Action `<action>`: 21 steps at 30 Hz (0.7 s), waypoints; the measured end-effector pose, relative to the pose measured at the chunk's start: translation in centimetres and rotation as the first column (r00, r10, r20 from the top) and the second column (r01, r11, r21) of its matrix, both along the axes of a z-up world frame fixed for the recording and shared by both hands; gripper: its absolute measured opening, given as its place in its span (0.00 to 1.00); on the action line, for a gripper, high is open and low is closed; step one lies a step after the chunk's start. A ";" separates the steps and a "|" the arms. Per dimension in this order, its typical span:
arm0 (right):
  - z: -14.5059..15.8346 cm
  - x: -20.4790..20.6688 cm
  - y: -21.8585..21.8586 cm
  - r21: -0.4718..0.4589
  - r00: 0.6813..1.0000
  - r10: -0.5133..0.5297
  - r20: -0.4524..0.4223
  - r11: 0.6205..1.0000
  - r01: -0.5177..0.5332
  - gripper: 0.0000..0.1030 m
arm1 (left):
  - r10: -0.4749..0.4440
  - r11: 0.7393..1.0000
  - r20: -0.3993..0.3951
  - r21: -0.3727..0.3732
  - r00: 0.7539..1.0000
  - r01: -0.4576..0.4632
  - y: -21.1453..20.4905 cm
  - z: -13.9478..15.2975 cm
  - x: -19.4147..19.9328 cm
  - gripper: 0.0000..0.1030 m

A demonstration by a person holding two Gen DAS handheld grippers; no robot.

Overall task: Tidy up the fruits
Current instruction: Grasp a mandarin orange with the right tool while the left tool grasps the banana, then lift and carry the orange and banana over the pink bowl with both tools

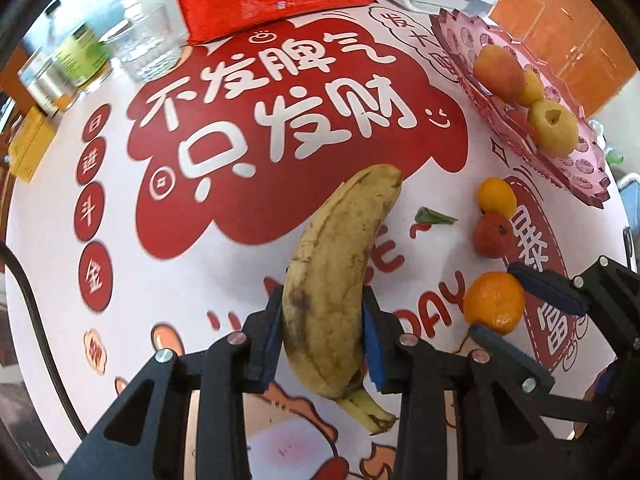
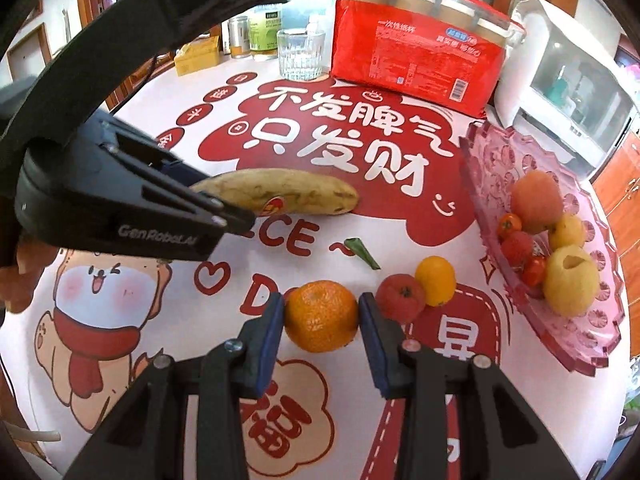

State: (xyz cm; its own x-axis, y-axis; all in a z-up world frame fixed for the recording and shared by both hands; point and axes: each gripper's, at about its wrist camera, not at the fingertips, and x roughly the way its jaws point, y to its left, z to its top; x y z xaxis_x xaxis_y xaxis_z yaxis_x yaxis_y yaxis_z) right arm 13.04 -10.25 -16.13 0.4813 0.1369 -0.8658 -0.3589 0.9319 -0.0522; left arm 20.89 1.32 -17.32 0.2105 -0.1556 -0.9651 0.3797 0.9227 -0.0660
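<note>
My left gripper (image 1: 323,320) is shut on a spotted yellow banana (image 1: 340,276), pads pressing both its sides; the banana (image 2: 280,192) lies on the table. My right gripper (image 2: 322,316) has its pads against both sides of an orange mandarin (image 2: 320,316), also in the left wrist view (image 1: 494,302). A red tomato (image 2: 401,297) and a small yellow-orange citrus (image 2: 436,274) lie just right of it. The pink glass fruit plate (image 2: 572,344) at right holds a peach (image 2: 536,202), a yellow apple (image 2: 572,280), small tomatoes and a lemon.
A green leaf scrap (image 2: 362,252) lies mid-table. At the back stand a red pack of paper cups (image 2: 420,56), a glass tumbler (image 2: 300,54), cans and a jar (image 2: 264,32), a yellow box (image 2: 198,56). A white appliance (image 2: 560,92) stands back right.
</note>
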 end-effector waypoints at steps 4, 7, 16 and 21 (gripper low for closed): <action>1.0 -0.7 -0.5 0.021 1.000 -0.014 0.014 1.000 0.014 0.37 | 0.019 1.000 0.003 -0.015 1.000 -0.019 0.2 1.0 -0.8 0.32; 1.6 -1.1 -0.9 0.033 0.999 -0.025 0.024 0.999 0.024 0.37 | 0.036 0.999 0.015 -0.025 0.999 -0.036 -0.2 1.4 -1.3 0.32; 4.0 -2.6 -2.3 0.069 0.996 -0.059 0.060 0.996 0.055 0.37 | 0.058 0.995 0.087 -0.084 0.994 -0.051 -0.4 5.7 -3.7 0.32; 6.7 -3.2 -4.1 0.124 0.991 -0.094 0.093 0.989 0.083 0.37 | 0.047 0.992 0.131 -0.119 0.990 -0.032 -1.4 9.1 -4.7 0.32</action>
State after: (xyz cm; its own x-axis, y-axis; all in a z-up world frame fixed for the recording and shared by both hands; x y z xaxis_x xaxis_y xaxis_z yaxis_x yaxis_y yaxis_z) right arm 9.86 -14.34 -9.42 0.5779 0.1899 -0.7937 -0.2734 0.9614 0.0310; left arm 16.17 -0.04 -8.27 0.3445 -0.2546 -0.9036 0.3558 0.9261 -0.1253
